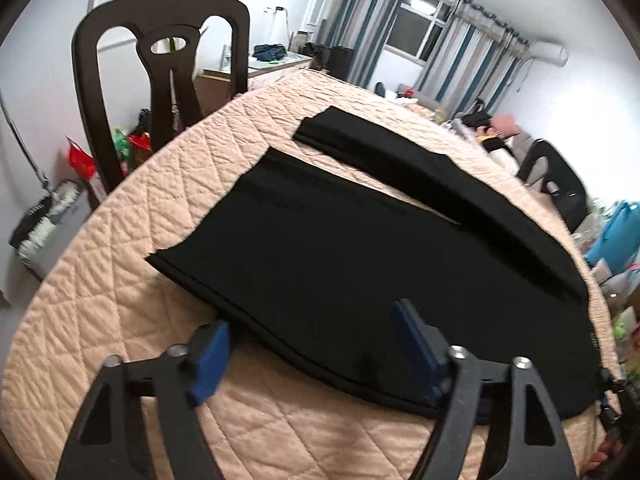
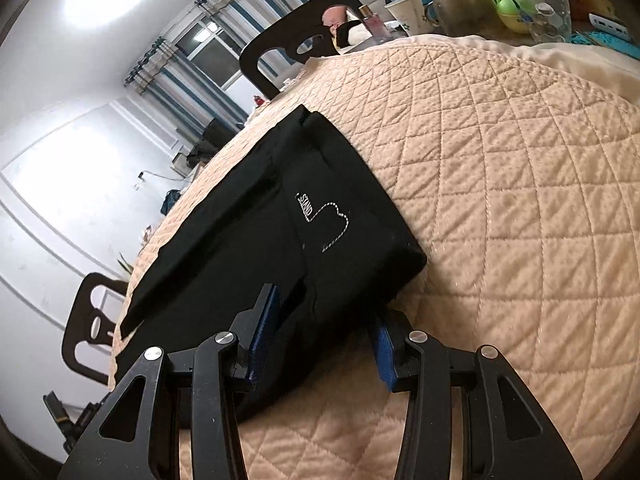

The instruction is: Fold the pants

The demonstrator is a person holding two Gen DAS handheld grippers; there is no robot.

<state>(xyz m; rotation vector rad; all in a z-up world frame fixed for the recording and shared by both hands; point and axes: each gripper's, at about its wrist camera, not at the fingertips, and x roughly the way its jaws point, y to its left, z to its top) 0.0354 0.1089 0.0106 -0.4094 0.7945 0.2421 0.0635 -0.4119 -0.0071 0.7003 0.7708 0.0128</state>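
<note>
A pair of black fabric pants (image 1: 320, 264) lies flat on a peach quilted cover (image 1: 120, 320) spread over the table, its two legs stretching away from the near edge, one folded partly across. The left gripper (image 1: 312, 356), black with blue pads, hangs over the near hem with its jaws spread and the pads clear of the cloth. The right gripper (image 2: 320, 344) straddles the waist end, where white stitched lettering (image 2: 306, 208) shows; its jaws stand apart around a fold, but I cannot tell whether they pinch it. A dark wooden chair (image 1: 160, 60) stands beside the table
</note>
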